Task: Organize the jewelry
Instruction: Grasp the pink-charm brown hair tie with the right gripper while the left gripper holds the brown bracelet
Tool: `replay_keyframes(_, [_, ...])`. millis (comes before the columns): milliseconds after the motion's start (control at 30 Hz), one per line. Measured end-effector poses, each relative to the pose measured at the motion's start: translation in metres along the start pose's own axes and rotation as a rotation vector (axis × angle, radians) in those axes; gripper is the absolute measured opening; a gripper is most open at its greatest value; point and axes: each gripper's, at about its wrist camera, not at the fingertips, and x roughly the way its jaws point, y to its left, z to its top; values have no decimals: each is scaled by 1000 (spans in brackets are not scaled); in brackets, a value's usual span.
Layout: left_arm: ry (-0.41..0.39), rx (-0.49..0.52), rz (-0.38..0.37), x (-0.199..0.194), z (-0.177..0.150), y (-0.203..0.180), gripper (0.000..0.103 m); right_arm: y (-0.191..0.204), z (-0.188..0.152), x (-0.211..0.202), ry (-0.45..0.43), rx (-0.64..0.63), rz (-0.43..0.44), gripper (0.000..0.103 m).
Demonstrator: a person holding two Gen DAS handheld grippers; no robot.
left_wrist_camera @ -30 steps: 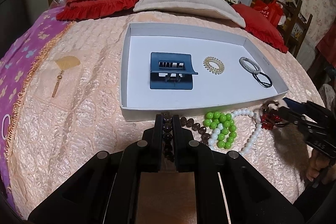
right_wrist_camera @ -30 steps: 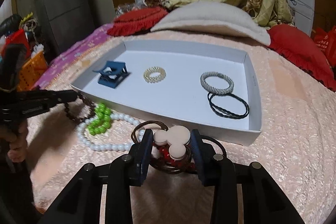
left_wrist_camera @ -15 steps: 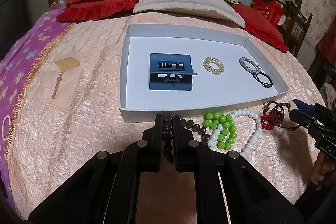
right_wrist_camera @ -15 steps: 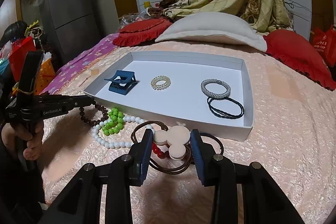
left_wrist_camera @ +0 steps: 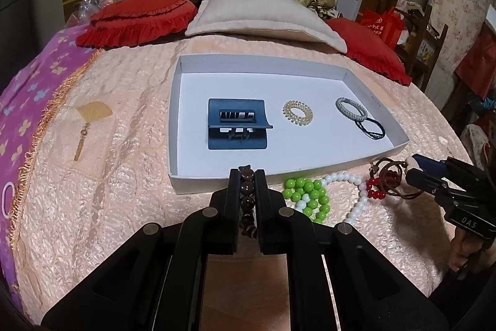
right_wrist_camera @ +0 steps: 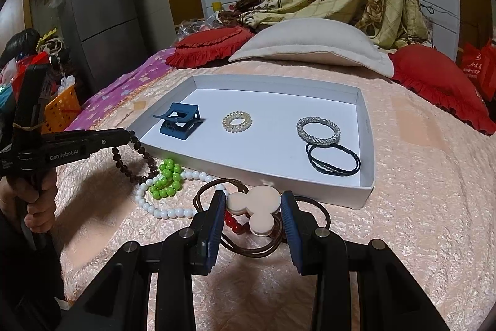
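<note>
Since a second ago, your left gripper (left_wrist_camera: 247,176) has lifted the string of dark brown wooden beads (right_wrist_camera: 131,158) so that part of it now hangs clear of the peach quilted bedspread (left_wrist_camera: 124,176), and your right gripper (right_wrist_camera: 252,207) has raised its catch a little too. Your left gripper's jaws are clamped tight on the brown beads, which run in a line between the fingers just in front of the near wall of the shallow white cardboard tray (left_wrist_camera: 353,72). Your right gripper's jaws are closed partway around the pale pink three-disc charm (right_wrist_camera: 257,207), whose brown cord loops (right_wrist_camera: 248,250) and red beads (right_wrist_camera: 235,224) trail under it, near the tray's near right corner.

Between your two grippers, on the bedspread along the tray's near edge, lie the bright green bead bracelet (left_wrist_camera: 307,196) and the white bead necklace (left_wrist_camera: 356,200), touching each other. Inside the tray, the dark blue plastic claw clip (left_wrist_camera: 237,124) sits toward the left, the pale yellow spiral hair tie (left_wrist_camera: 297,111) near the middle, and the silver braided bracelet (left_wrist_camera: 351,107) toward the right, with the black elastic hair tie (left_wrist_camera: 370,129) touching its near side.
</note>
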Motion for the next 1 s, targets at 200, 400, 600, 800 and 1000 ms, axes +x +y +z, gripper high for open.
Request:
replay_keyframes(200, [7, -4, 12, 2, 0, 0, 7, 0, 0, 0, -2, -2, 1, 35])
replay_keyframes(400, [6, -4, 14, 3, 0, 0, 7, 1, 1, 0, 2, -5, -3, 35])
replay_keyframes(600, [3, -12, 15, 1, 0, 2, 7, 2, 0, 1, 5, -9, -3, 35])
replay_keyframes(800, [7, -12, 18, 2, 0, 2, 7, 6, -1, 1, 1, -23, -8, 35])
replay_keyframes(1000, [7, -8, 18, 2, -1, 1, 7, 5, -1, 1, 2, -13, -21, 35])
